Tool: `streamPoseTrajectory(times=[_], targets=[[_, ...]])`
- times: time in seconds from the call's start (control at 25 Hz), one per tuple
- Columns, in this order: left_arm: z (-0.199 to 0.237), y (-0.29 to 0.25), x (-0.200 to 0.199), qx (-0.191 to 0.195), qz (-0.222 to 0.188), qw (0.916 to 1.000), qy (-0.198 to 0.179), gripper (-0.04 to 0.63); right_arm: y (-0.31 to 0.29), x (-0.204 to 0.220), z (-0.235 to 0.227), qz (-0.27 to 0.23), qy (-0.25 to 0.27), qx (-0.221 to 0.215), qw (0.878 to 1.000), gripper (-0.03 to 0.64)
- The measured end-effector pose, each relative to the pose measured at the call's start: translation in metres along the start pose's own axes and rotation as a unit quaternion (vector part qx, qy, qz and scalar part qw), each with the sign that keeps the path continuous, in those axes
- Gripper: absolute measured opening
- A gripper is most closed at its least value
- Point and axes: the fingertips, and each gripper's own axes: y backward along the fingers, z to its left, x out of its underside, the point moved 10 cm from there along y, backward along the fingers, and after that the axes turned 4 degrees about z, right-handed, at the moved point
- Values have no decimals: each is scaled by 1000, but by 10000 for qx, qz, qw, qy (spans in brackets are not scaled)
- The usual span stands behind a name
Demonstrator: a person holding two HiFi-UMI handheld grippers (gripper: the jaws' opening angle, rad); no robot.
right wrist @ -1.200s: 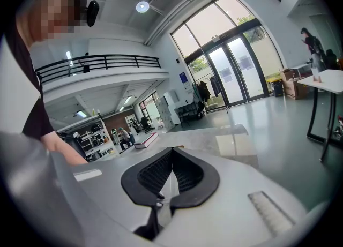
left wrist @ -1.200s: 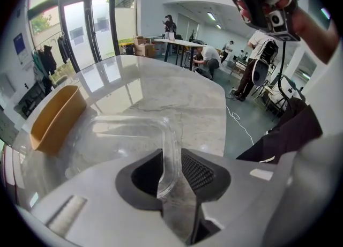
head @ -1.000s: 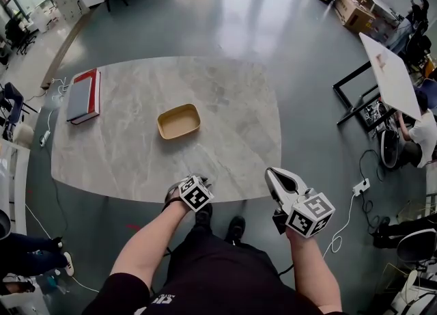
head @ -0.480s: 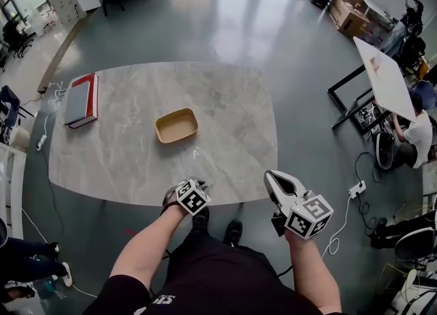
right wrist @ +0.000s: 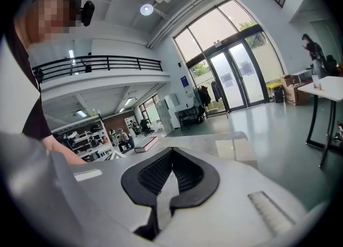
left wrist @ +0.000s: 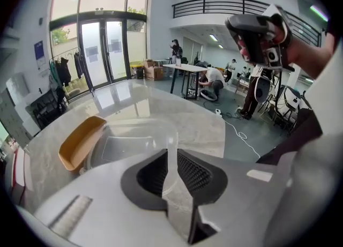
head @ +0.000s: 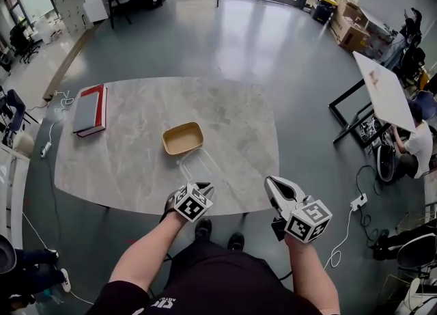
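Two grippers work at the near edge of the marble tabletop [head: 123,163]. The left gripper [head: 203,188] has its jaws closed on the thin near wall of a clear plastic container [head: 198,165]; the left gripper view shows this wall pinched between the dark pads. The container sits close to the near edge. It is just beside a tan tray [head: 183,138] that lies toward the middle, and I cannot tell if the two touch. Both containers show only bare bottoms.

The right gripper [head: 273,184] hangs over the floor, beyond the tabletop's near right corner. Its jaws are together, with nothing between them.

Much bare tabletop lies to the left and on the far side of the tray. A grey book with a red edge [head: 91,109] lies at the far left, well apart from both containers. On the floor to the right stands a white table [head: 384,81], well apart from the grippers.
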Motion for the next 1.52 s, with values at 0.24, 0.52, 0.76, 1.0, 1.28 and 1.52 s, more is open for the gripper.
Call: streamPoseTrajectory(times=[0.24, 0.52, 0.76, 1.0, 1.28, 1.52], targets=[[10, 32, -22, -250, -477, 9985, 20, 57, -4, -8, 6, -133, 64, -75, 9999, 15], [19, 69, -50, -497, -1073, 9928, 174, 57, -3, -21, 5, -265, 139, -117, 9995, 15], [23, 99, -64, -681, -1498, 9859, 292, 57, 0, -26, 7, -351, 215, -113, 9991, 15], [26, 124, -77, -873, -1898, 9774, 307, 58, 0, -33, 8, -452, 286, -131, 9985, 15], [31, 149, -86, -1040, -2373, 9648, 454, 58, -2, -40, 6, -542, 469, -169, 9973, 14], [44, 169, -97, -1226, -2766, 9516, 541, 58, -6, -69, 5, -720, 790, -199, 9941, 14]])
